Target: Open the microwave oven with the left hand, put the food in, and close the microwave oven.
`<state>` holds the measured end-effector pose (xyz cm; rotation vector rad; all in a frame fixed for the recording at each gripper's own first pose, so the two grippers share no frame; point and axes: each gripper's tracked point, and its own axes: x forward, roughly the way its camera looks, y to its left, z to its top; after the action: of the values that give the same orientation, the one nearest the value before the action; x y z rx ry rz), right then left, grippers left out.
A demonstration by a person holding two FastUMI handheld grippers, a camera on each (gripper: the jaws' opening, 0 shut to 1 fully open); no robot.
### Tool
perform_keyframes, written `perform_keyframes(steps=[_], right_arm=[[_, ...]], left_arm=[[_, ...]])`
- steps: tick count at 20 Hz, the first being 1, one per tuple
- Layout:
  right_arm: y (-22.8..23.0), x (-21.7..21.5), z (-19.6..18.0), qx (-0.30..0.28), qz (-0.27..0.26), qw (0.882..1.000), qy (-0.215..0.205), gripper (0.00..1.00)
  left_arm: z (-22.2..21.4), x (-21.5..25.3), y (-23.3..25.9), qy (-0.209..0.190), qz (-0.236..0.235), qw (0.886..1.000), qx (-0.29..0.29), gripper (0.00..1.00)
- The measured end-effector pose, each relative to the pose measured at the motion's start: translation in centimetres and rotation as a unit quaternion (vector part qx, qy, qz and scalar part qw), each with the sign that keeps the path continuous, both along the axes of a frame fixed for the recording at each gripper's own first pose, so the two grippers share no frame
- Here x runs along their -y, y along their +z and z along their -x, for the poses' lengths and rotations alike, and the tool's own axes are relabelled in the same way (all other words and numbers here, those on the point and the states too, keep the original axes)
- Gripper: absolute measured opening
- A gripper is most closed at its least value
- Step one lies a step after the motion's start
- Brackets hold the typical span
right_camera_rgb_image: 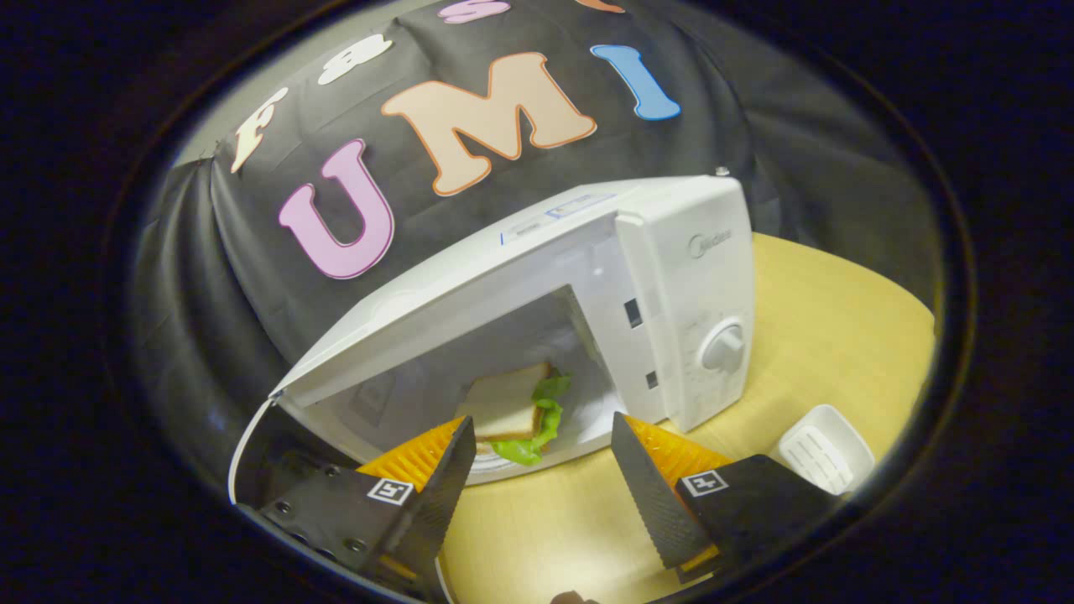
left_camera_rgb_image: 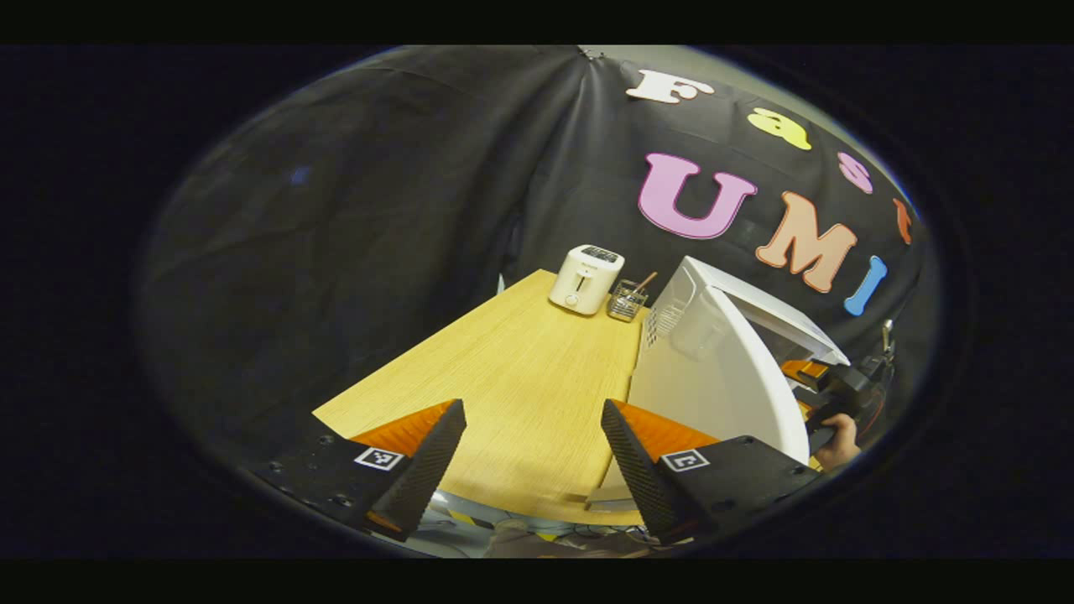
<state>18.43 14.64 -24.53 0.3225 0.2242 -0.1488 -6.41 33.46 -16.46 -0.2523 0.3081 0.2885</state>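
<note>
The white microwave (right_camera_rgb_image: 671, 277) stands on the wooden table (right_camera_rgb_image: 831, 335) with its door (left_camera_rgb_image: 722, 394) swung wide open. Inside it a sandwich (right_camera_rgb_image: 508, 403) with green lettuce lies on a plate. My right gripper (right_camera_rgb_image: 541, 421) is open just in front of the oven's opening, and its fingers frame the sandwich without touching it. My left gripper (left_camera_rgb_image: 533, 404) is open over the table's near edge, left of the open door, with nothing between its fingers. In the left gripper view the right gripper (left_camera_rgb_image: 826, 382) and the hand (left_camera_rgb_image: 839, 440) holding it show beyond the door.
A white toaster (left_camera_rgb_image: 586, 279) and a wire holder (left_camera_rgb_image: 627, 300) with utensils stand at the table's far end, behind the microwave's vented side. A small white tray (right_camera_rgb_image: 818, 449) lies on the table right of the microwave, below its control dial (right_camera_rgb_image: 723, 344).
</note>
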Motion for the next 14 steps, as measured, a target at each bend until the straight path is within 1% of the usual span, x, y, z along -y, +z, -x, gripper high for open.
perform_keyframes(steps=[4, 7, 9, 10, 11, 13, 14], right_arm=[[1.7, 0.2, 6.0, 0.006, 0.016, 1.000, -0.010, 0.99], [2.2, 0.2, 10.1, -0.005, 0.028, 1.000, -0.010, 0.99], [3.2, 0.8, 12.5, -0.002, 0.049, 0.999, -0.016, 0.99], [3.6, 1.3, 13.5, 0.000, 0.056, 0.998, -0.022, 0.99], [4.0, 1.7, 14.4, 0.001, 0.059, 0.998, -0.026, 0.99], [4.6, 2.4, 15.9, 0.003, 0.058, 0.998, -0.037, 0.99], [5.0, 2.7, 16.5, 0.004, 0.061, 0.997, -0.042, 0.99]], left_arm=[[-0.4, 0.2, -0.2, -0.009, -0.006, 1.000, -0.005, 0.96], [-0.9, 0.7, -0.2, -0.023, -0.011, 1.000, -0.008, 0.92], [-1.6, 1.2, 0.1, -0.035, -0.012, 0.999, -0.011, 0.83], [-2.1, 1.6, 0.2, -0.044, -0.015, 0.999, -0.013, 0.76], [-2.6, 2.1, 0.1, -0.056, -0.018, 0.998, -0.015, 0.72], [-2.8, 3.2, -0.1, -0.079, -0.023, 0.996, -0.023, 0.58], [-3.2, 3.5, -0.3, -0.089, -0.027, 0.995, -0.028, 0.29]])
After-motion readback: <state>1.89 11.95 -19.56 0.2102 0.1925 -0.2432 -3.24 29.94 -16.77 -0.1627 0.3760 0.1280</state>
